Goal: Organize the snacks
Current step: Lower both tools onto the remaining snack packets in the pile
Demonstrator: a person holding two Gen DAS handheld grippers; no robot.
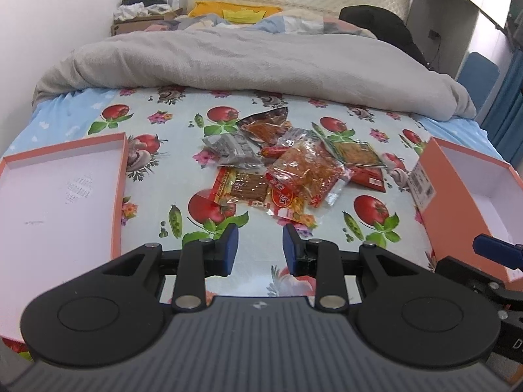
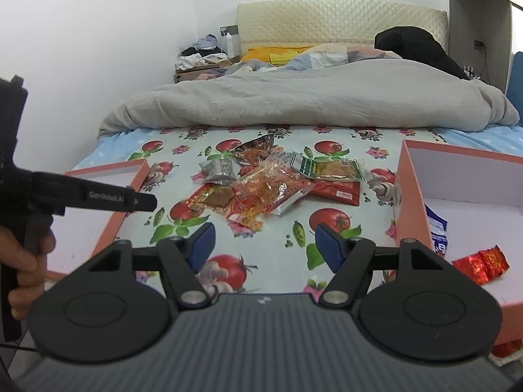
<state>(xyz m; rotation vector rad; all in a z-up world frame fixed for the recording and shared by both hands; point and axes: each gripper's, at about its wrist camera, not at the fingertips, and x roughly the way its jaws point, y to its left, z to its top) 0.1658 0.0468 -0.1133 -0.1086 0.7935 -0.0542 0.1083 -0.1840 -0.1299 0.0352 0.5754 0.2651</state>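
Note:
A pile of snack packets (image 1: 287,166) lies on the fruit-patterned cloth in the middle of the bed; it holds several red, orange, silver and green-edged bags. My left gripper (image 1: 260,245) hovers just short of the pile, open, with nothing between its blue pads. In the right wrist view the same pile (image 2: 268,183) sits ahead of my right gripper (image 2: 265,243), which stands open wider and is also empty. An orange box (image 2: 408,176) at the right holds a red foil packet (image 2: 480,264) and a blue-white packet (image 2: 438,228). A second orange box (image 1: 122,170) lies at the left with nothing in it.
A rumpled grey duvet (image 1: 255,62) covers the far half of the bed behind the cloth. The right gripper's blue pad (image 1: 497,250) shows by the right box. A hand (image 2: 26,261) holds the left gripper (image 2: 143,201) over the left box (image 2: 137,176).

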